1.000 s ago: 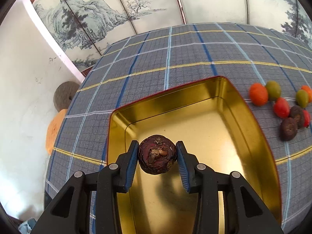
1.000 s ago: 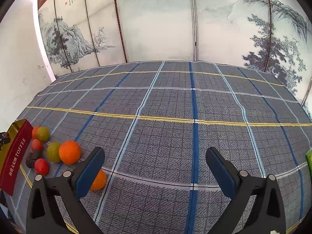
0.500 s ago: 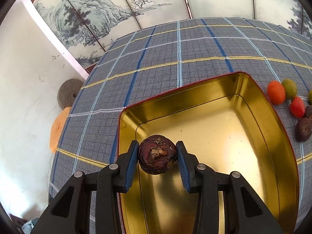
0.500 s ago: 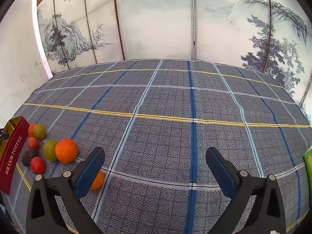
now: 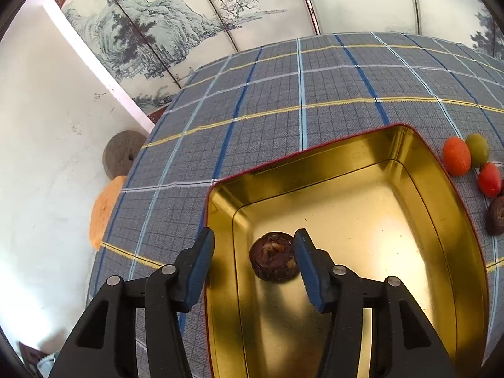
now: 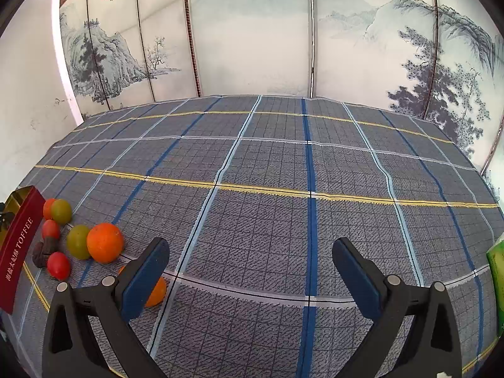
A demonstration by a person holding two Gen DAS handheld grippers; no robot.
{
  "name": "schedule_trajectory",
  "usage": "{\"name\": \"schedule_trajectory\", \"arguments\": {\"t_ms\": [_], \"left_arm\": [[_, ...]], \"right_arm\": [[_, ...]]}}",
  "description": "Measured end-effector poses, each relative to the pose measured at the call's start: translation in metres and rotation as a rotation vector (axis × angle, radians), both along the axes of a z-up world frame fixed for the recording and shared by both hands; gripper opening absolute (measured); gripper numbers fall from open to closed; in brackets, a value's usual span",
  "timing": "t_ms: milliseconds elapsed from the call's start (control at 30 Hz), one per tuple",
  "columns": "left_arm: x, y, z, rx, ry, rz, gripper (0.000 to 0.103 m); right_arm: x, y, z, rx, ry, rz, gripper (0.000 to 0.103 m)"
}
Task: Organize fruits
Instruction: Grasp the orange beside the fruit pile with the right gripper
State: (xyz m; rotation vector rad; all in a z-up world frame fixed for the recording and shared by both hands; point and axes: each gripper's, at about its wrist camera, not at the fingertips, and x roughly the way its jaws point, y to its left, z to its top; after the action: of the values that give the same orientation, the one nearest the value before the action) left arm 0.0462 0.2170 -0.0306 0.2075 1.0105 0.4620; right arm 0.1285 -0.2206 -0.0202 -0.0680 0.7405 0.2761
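Note:
My left gripper (image 5: 253, 253) is open above the near left corner of a gold tin with red outer walls (image 5: 315, 170). A dark brown round fruit (image 5: 274, 260) lies on the tin's floor between the fingers. More fruits lie on the cloth to the tin's right: an orange one (image 5: 456, 160), a green one (image 5: 477, 148), a red one (image 5: 489, 183) and a brown one (image 5: 496, 216). In the right wrist view the same cluster shows with a large orange (image 6: 105, 242) beside the tin's red wall (image 6: 19, 247). My right gripper (image 6: 250, 271) is open and empty above the cloth.
A blue-grey plaid cloth (image 6: 283, 195) covers the table. A small orange fruit (image 6: 156, 291) sits behind my right gripper's left finger. A green object (image 6: 496, 271) is at the right edge. Painted screens stand behind. The table's left edge drops to a white floor (image 5: 47, 173).
My left gripper has opened and let go of the brown fruit, which now rests on the tin's floor. The left gripper drifted left. The right gripper stayed open and tilted up slightly.

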Motion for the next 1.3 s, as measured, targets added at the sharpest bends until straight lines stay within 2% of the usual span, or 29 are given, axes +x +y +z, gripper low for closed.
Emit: {"name": "schedule_trajectory", "arguments": {"t_ms": [67,267,500,667,767,900,1000,1167,1267,1300], "left_arm": [[-0.003,-0.003,0.003,0.021,-0.014,0.007,0.058],[-0.02,-0.018,0.025,0.001,-0.084,0.004,0.06],[-0.046,-0.05,0.044,-0.005,-0.141,-0.009,0.068],[-0.07,-0.069,0.055,-0.098,-0.175,-0.005,0.068],[-0.091,-0.082,0.059,-0.173,-0.202,-0.03,0.069],[-0.111,-0.106,0.056,-0.221,-0.201,-0.078,0.072],[-0.125,-0.125,0.051,-0.232,-0.19,-0.109,0.072],[-0.135,-0.137,0.044,-0.315,-0.175,-0.12,0.072],[-0.136,-0.139,0.042,-0.332,-0.176,-0.114,0.072],[-0.138,-0.139,0.043,-0.331,-0.186,-0.105,0.072]], "right_arm": [[-0.001,0.0,0.001,-0.004,-0.006,-0.003,0.103],[-0.007,0.002,0.005,-0.016,-0.033,0.005,0.103],[-0.015,0.005,0.01,-0.023,-0.082,0.026,0.103],[-0.02,0.01,0.012,-0.013,-0.092,0.079,0.103],[-0.026,0.014,0.012,0.017,-0.083,0.13,0.103],[-0.026,0.023,0.009,0.026,-0.052,0.21,0.103],[-0.027,0.035,0.005,0.002,-0.029,0.27,0.103],[-0.027,0.054,-0.003,-0.064,0.003,0.35,0.101],[-0.023,0.064,-0.011,-0.102,0.056,0.388,0.077],[-0.02,0.068,-0.016,-0.122,0.085,0.397,0.063]]}}
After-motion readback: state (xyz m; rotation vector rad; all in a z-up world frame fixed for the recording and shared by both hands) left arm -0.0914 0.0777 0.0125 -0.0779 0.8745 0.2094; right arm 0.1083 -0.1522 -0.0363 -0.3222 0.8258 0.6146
